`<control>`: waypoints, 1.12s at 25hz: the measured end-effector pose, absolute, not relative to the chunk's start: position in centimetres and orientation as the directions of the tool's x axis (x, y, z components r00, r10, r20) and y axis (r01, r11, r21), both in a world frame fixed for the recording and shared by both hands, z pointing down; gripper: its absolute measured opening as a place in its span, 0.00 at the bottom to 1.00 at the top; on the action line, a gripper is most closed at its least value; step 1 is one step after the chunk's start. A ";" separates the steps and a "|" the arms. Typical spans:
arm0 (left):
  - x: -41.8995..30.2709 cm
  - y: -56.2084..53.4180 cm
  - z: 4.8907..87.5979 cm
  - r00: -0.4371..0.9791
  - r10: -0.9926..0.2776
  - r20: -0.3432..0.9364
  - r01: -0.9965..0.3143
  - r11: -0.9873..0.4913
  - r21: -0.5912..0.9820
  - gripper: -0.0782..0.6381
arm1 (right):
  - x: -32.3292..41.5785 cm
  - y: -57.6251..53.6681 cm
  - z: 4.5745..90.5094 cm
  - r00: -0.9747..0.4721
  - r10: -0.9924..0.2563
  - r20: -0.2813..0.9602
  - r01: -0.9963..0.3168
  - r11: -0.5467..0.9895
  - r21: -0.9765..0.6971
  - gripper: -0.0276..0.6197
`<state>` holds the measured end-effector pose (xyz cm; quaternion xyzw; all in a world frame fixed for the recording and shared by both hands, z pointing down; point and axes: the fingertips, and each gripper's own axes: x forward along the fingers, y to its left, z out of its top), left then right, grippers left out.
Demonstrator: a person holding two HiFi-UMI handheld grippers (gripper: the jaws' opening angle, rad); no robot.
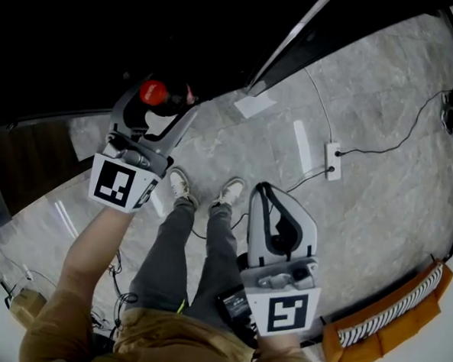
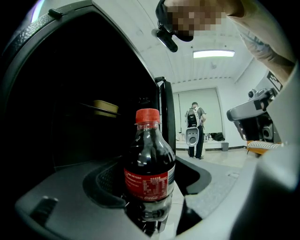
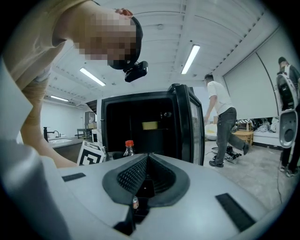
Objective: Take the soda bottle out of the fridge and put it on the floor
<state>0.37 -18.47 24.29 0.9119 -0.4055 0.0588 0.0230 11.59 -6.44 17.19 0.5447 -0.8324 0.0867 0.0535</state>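
The soda bottle (image 1: pixel 154 93) has dark cola, a red cap and a red label. My left gripper (image 1: pixel 156 97) is shut on it just outside the dark open fridge (image 1: pixel 83 30), above the grey floor. In the left gripper view the bottle (image 2: pixel 149 154) stands upright between the jaws, held at its lower body, with the fridge (image 2: pixel 93 103) interior behind it. My right gripper (image 1: pixel 267 190) hangs lower right, over the floor, shut with nothing in it. From the right gripper view the fridge (image 3: pixel 145 124) stands open, with the bottle (image 3: pixel 128 148) in front of it.
The fridge door (image 1: pixel 293 35) stands open at the upper middle. My shoes (image 1: pixel 182 185) are below the bottle. A power strip (image 1: pixel 332 161) with cables lies on the floor, and an orange striped cushion (image 1: pixel 391 313) at the lower right. A person (image 3: pixel 224 122) walks to the right of the fridge.
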 end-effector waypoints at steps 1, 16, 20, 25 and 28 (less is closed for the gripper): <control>0.4 -18.2 24.5 0.667 -0.734 0.128 -0.740 -0.673 -0.005 0.54 | 11.5 -6.5 17.4 -0.400 -0.898 0.185 -0.917 0.392 -0.077 0.05; 1.2 -14.9 33.1 0.763 -0.620 0.182 -0.638 -0.768 0.059 0.54 | 9.8 -7.3 25.4 -0.355 -0.909 0.220 -0.926 0.373 0.048 0.05; 1.3 -14.3 36.1 0.773 -0.605 0.190 -0.625 -0.778 0.063 0.54 | 9.4 -7.5 28.8 -0.358 -0.906 0.226 -0.921 0.382 0.073 0.05; 0.8 -13.5 40.4 0.758 -0.619 0.207 -0.643 -0.763 0.074 0.54 | 9.4 -7.8 33.2 -0.357 -0.905 0.232 -0.919 0.385 0.090 0.05; 0.9 -12.9 43.2 0.741 -0.637 0.211 -0.663 -0.745 0.078 0.54 | 10.1 -7.9 35.9 -0.355 -0.906 0.228 -0.916 0.386 0.106 0.05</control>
